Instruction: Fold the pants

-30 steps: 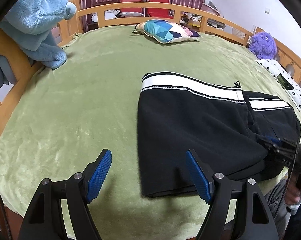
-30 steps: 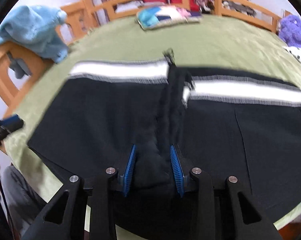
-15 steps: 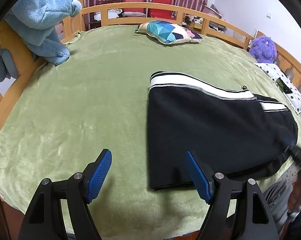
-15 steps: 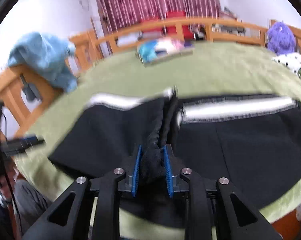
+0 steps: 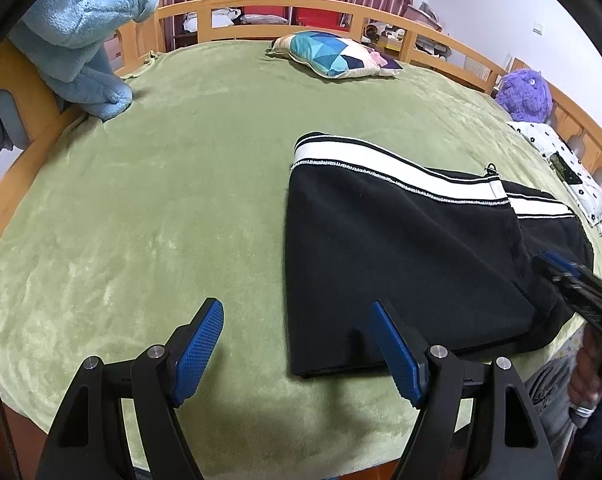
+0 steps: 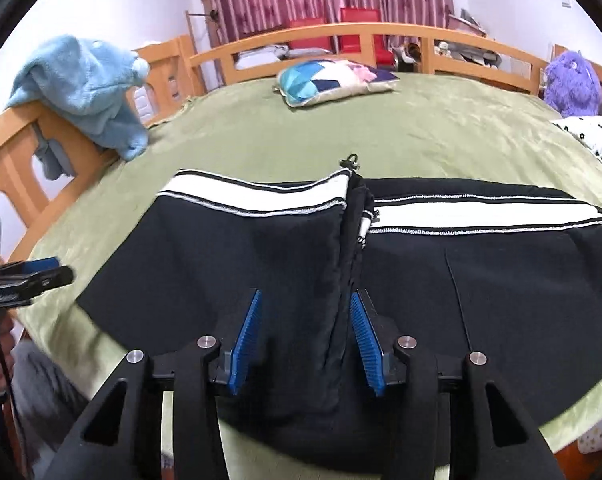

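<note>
Black fleece pants with white striped waistband (image 6: 381,264) laid on green plush blanket (image 5: 161,200), near its front edge. Right gripper (image 6: 305,336): jaws just opened, centre ridge of cloth between pads, unpressed. Left gripper (image 5: 297,348): jaws wide, nothing held. Risk judged: released ridge left bunched; crooked fold produced.

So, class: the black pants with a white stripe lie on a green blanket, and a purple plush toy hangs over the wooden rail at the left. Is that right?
Not quite. The plush toy hanging over the wooden rail at the left is light blue; the purple plush toy sits far right. The right wrist view shows both. The black pants with a white stripe do lie on the green blanket.
</note>
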Action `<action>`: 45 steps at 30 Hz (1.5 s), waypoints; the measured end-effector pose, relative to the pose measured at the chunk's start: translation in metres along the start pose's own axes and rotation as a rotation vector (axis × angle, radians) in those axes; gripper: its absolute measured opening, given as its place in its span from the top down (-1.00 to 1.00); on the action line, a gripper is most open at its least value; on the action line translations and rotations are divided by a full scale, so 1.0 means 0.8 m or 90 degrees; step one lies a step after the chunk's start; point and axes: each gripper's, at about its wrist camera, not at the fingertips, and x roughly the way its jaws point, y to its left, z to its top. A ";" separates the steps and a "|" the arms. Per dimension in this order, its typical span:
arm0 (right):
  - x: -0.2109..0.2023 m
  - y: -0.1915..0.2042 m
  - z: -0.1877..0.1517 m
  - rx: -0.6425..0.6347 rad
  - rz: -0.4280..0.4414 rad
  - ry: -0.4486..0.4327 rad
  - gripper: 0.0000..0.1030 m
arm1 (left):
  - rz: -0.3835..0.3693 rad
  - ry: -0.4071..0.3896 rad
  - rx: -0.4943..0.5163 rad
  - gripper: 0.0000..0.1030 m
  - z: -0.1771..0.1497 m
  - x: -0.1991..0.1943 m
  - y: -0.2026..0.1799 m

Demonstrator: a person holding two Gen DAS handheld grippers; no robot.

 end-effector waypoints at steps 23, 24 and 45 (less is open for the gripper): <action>-0.062 -0.153 -0.047 0.127 -0.235 -0.021 0.13 | -0.080 0.033 -0.070 -0.33 0.055 0.088 0.014; -0.066 -0.166 -0.049 0.149 -0.244 -0.027 0.13 | -0.098 0.043 -0.083 -0.33 0.060 0.095 0.018; -0.041 -0.360 -0.055 0.353 -0.275 -0.016 -0.35 | -0.120 0.117 -0.003 -0.39 0.112 0.188 -0.007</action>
